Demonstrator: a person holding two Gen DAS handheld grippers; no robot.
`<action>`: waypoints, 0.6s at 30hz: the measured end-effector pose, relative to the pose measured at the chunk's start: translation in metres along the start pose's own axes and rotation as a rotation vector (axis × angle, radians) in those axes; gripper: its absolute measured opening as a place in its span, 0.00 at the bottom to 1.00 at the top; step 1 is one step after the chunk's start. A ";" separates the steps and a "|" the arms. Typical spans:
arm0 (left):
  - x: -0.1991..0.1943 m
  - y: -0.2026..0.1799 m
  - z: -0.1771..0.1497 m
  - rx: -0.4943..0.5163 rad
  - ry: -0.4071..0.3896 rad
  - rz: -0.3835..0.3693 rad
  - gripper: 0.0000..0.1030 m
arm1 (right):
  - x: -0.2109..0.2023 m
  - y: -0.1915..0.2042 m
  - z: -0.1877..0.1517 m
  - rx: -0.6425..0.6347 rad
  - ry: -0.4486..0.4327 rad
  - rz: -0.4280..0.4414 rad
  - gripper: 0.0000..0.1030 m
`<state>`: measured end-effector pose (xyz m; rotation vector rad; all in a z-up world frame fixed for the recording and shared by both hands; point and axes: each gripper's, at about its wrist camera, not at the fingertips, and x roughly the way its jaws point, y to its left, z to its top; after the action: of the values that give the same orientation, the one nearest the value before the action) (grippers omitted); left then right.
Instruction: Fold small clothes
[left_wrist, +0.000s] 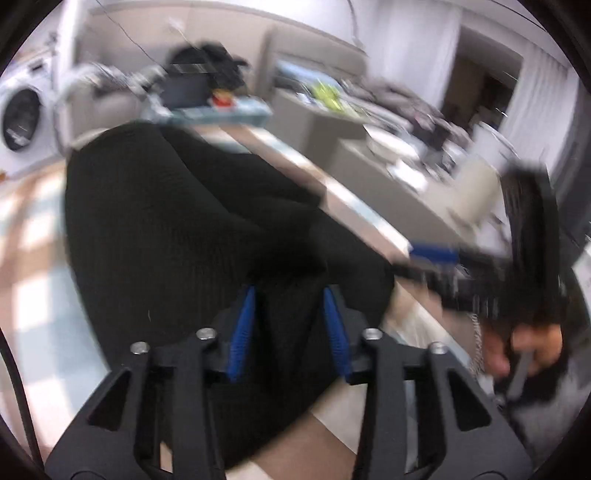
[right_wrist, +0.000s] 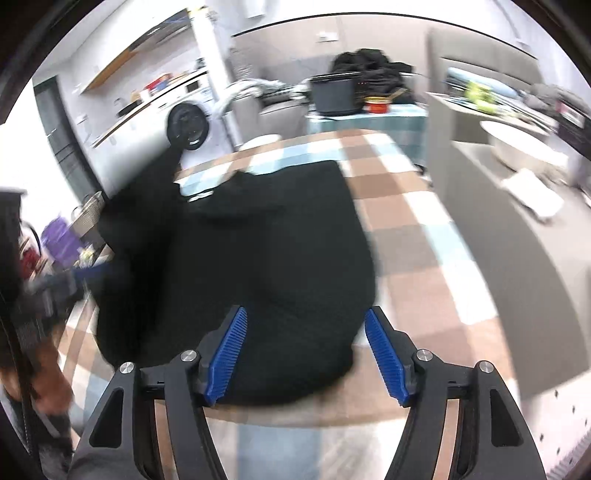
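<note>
A black knitted garment (left_wrist: 177, 229) lies on the checked tablecloth (left_wrist: 33, 280). My left gripper (left_wrist: 290, 295) has its blue pads (left_wrist: 242, 332) apart with a bunch of the black fabric between them. In the left wrist view my right gripper (left_wrist: 436, 258) shows at the right, blurred, beside the garment's edge. In the right wrist view the garment (right_wrist: 258, 258) fills the middle of the tablecloth (right_wrist: 424, 251). My right gripper (right_wrist: 306, 328) is open, its pads (right_wrist: 384, 354) either side of the garment's near edge. The left gripper (right_wrist: 85, 275) is a blur at the left.
A washing machine (right_wrist: 184, 125) stands at the back left. A dark pot (right_wrist: 334, 94) and a red bowl (right_wrist: 376, 105) sit on a small table behind. Grey counters (right_wrist: 517, 221) with clutter run along the right. A purple item (right_wrist: 61, 240) is at the left.
</note>
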<state>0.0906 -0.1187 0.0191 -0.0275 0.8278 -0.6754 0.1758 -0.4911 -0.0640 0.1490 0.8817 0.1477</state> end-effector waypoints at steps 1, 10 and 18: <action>0.000 -0.001 -0.006 -0.008 0.008 -0.018 0.38 | -0.003 -0.004 0.000 0.009 0.001 -0.004 0.66; -0.046 0.049 -0.048 -0.177 -0.056 0.103 0.57 | 0.015 0.023 0.016 -0.007 0.040 0.192 0.66; -0.059 0.103 -0.076 -0.275 -0.046 0.174 0.58 | 0.053 0.067 0.031 -0.146 0.104 0.311 0.62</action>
<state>0.0657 0.0140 -0.0219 -0.2162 0.8627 -0.3930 0.2286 -0.4176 -0.0725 0.1426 0.9437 0.5119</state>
